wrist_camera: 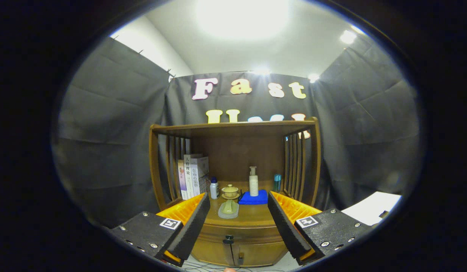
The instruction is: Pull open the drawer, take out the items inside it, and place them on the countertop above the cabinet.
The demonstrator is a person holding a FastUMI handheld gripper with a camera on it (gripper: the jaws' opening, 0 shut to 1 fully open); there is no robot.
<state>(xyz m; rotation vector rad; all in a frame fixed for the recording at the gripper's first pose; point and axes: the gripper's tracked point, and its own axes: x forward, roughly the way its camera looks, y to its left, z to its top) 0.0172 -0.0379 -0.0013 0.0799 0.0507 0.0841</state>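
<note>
Ahead, my gripper (239, 221) stands with its two fingers spread wide and nothing held between them; the left finger (190, 224) and the right finger (284, 226) frame a wooden cabinet (233, 189) that lies beyond them. Left of my left finger hangs the dark cloth wall (112, 151) of the booth, creased in broad folds, with a strip of pale room wall (154, 49) above it. Beyond the left fingertip, against the cabinet's slatted left side (172, 166), a row of books (191, 175) stands upright. Just right of the books is a small white bottle with a blue cap (214, 188), then a lidded tea bowl on a saucer (230, 191). Nearer to me, between the fingers, a pale green dish (228, 209) lies on the countertop (252, 215), a smooth brown wooden surface. Right of the tea bowl a tall cream pump bottle (253, 181) stands on a folded blue cloth (254, 198). Further right, close to the slatted right side (295, 166), is a slim teal bottle (277, 183). Below the countertop, between my fingers, the drawer (241, 234) sits closed, its dark knob (228, 238) at the middle; two cabinet doors (237, 255) are beneath it. Beyond my right finger a white sheet (373, 209) lies against the dark cloth. Overhead, the white ceiling (248, 45) carries a bright glare and smaller lamps.
</note>
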